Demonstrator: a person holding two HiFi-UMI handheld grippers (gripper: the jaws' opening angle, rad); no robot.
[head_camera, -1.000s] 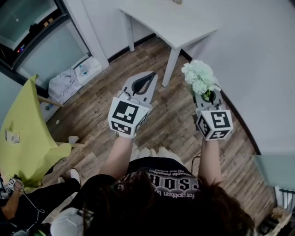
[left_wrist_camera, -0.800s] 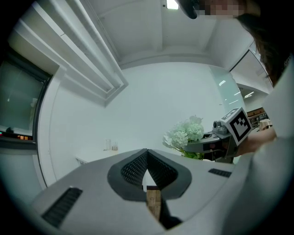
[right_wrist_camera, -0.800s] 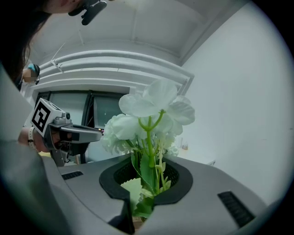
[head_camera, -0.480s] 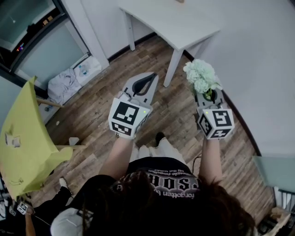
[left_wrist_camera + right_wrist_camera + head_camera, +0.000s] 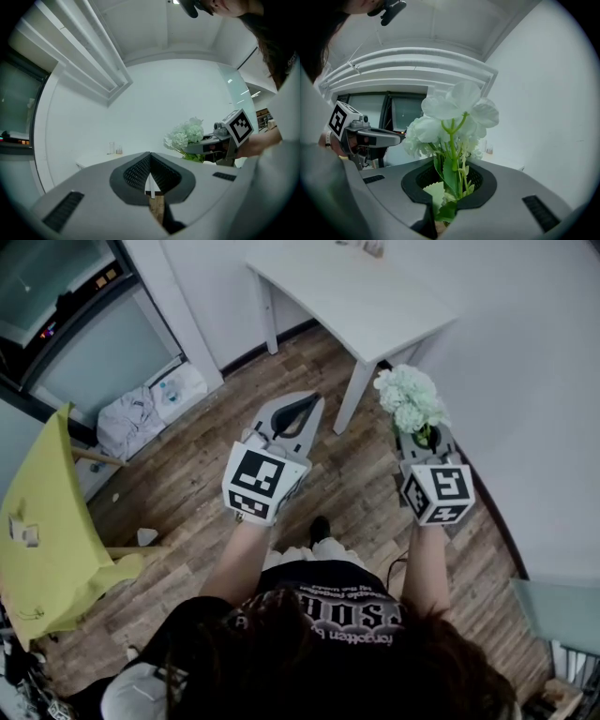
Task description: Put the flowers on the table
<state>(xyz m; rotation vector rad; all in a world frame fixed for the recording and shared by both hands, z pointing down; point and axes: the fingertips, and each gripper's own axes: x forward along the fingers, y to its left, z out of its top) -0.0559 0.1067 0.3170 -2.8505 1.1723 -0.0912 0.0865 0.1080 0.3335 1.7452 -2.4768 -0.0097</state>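
Observation:
My right gripper (image 5: 420, 435) is shut on the green stems of a bunch of white flowers (image 5: 408, 397), held upright above the wooden floor. In the right gripper view the flowers (image 5: 452, 117) rise from between the jaws, and the left gripper (image 5: 370, 136) shows at the left. My left gripper (image 5: 298, 409) is shut and holds nothing; its jaws meet in the left gripper view (image 5: 150, 180). The white table (image 5: 347, 287) stands ahead against the wall, with small glass things (image 5: 370, 247) on its far part. Both grippers hang short of the table's near corner.
A yellow-green table (image 5: 42, 521) is at the left with small litter on the floor (image 5: 145, 535) beside it. White bags (image 5: 145, 399) lie by a glass-fronted wall unit. A white wall (image 5: 525, 362) curves along the right. My own legs and a shoe (image 5: 319, 526) are below.
The view has shifted slightly: the white table sits a little lower and nearer in the head view. The seated person at the lower left has left the view. Both grippers keep their pose.

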